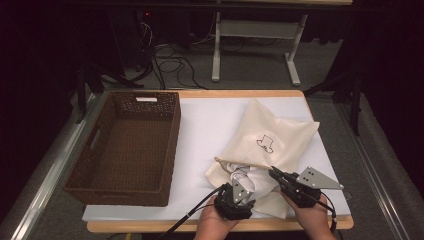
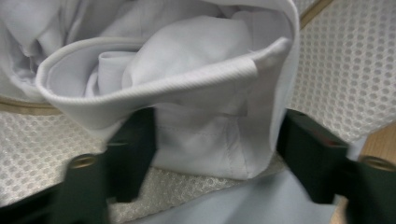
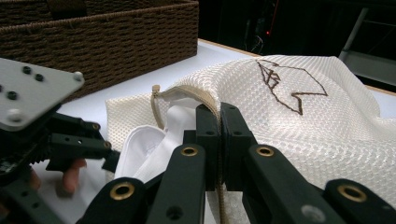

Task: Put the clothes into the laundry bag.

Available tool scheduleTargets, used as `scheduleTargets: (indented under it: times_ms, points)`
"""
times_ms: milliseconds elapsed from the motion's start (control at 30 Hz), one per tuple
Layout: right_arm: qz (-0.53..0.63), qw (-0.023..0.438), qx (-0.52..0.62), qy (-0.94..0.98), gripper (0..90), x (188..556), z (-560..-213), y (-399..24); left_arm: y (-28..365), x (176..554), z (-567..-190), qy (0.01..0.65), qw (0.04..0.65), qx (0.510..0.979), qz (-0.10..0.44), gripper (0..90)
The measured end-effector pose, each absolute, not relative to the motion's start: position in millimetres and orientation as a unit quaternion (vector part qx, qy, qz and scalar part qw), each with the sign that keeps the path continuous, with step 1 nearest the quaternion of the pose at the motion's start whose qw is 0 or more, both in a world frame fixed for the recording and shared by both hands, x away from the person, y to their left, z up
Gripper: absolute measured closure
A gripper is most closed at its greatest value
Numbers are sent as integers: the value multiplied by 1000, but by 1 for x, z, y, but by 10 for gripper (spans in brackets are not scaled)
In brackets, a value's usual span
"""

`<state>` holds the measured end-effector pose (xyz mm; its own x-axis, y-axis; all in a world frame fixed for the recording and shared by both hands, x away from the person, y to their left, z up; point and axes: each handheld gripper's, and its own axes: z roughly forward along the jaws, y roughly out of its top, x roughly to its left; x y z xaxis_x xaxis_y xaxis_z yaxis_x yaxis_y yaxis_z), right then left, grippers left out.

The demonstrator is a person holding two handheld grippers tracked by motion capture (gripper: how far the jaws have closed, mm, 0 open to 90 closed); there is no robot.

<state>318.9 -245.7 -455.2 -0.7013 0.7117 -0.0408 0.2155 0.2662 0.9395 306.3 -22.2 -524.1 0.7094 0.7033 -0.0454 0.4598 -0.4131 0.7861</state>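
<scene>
While the right gripper (image 3: 219, 140) pinches the bag (image 1: 272, 137) rim right of the basket (image 1: 125, 150), the open left gripper (image 2: 215, 154) straddling the shirt (image 2: 187, 93) may slip off its collar.

The wicker basket (image 1: 127, 147) blocks the table's left side, though its inside stands open from above. A bare white strip of table (image 1: 200, 130) runs between it and the mesh laundry bag (image 1: 270, 140), which covers the right half. At the near edge, the left gripper (image 1: 234, 192) and right gripper (image 1: 277, 176) crowd the bag's mouth.
</scene>
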Motion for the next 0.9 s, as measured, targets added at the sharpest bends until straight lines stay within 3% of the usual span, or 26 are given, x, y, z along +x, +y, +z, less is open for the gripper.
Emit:
scheduleTargets:
  times_ms: [33,100,133,167,233,500,900]
  points:
    - [523,237,304,760,891,319,-455,-246,-21,307,-524,353,414,826,146,527]
    - [524,235,304,760,891,319,-455,-245,-20,308,-523,358,413,824,146,632]
    - [525,235,304,760,891,318,-455,-246,-19,309,-523,361,412,823,148,632]
    - [525,236,303,760,892,319,-455,-246,-17,310,-523,367,415,821,142,763]
    - [523,237,306,760,891,318,-455,-246,-14,313,-522,373,419,817,131,806]
    - [525,237,302,759,892,319,-455,-246,-11,320,-507,368,471,785,165,841]
    - [525,239,305,758,892,318,-454,-246,-33,352,-508,380,461,782,181,838]
